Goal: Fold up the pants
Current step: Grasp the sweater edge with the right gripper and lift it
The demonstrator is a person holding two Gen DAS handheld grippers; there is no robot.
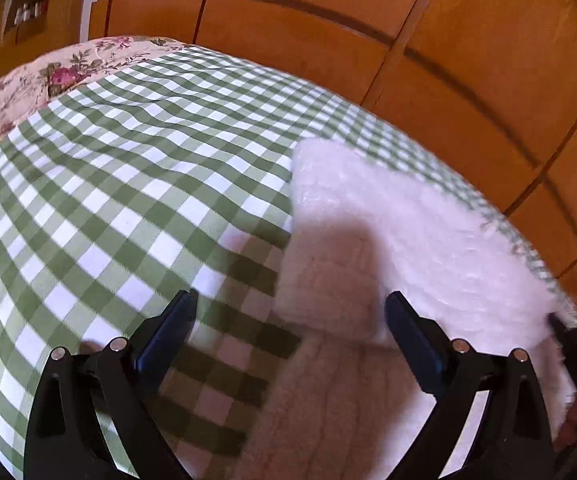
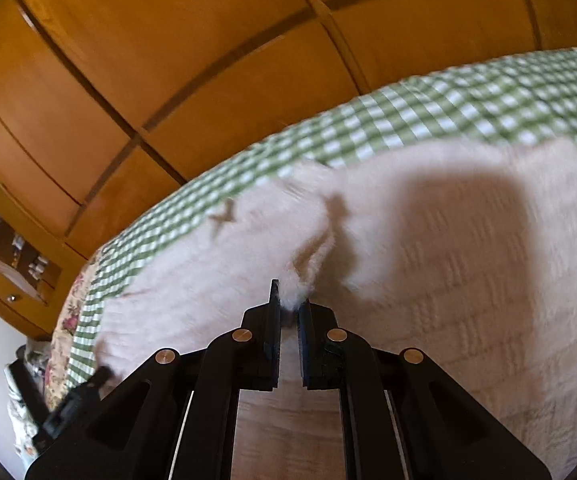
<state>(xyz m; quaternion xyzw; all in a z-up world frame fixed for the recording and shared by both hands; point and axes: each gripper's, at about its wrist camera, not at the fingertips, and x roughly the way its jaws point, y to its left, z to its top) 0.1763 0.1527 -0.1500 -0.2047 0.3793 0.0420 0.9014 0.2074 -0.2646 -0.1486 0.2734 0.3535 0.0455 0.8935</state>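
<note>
Checked bedspread (image 1: 128,168): pants (image 2: 428,248) pinched in right tongs (image 2: 288,312); left tongs (image 1: 290,320) spread.

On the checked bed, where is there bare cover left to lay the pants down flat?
Bare green-and-white checked bedcover lies between the floral pillow and the fluffy white pants. The open left tool hovers at that border. Toward the wooden wardrobe it is crowded: the pants reach the bed edge, pinched by the right tool.

1 pr fluffy white pants (image 1: 388,216), 1 green-check cover (image 1: 128,168), 1 floral quilt (image 1: 48,72) under it. 2 grippers: left gripper (image 1: 290,314), right gripper (image 2: 288,312). 1 wood wardrobe (image 1: 368,20), w/ several door panels.
</note>
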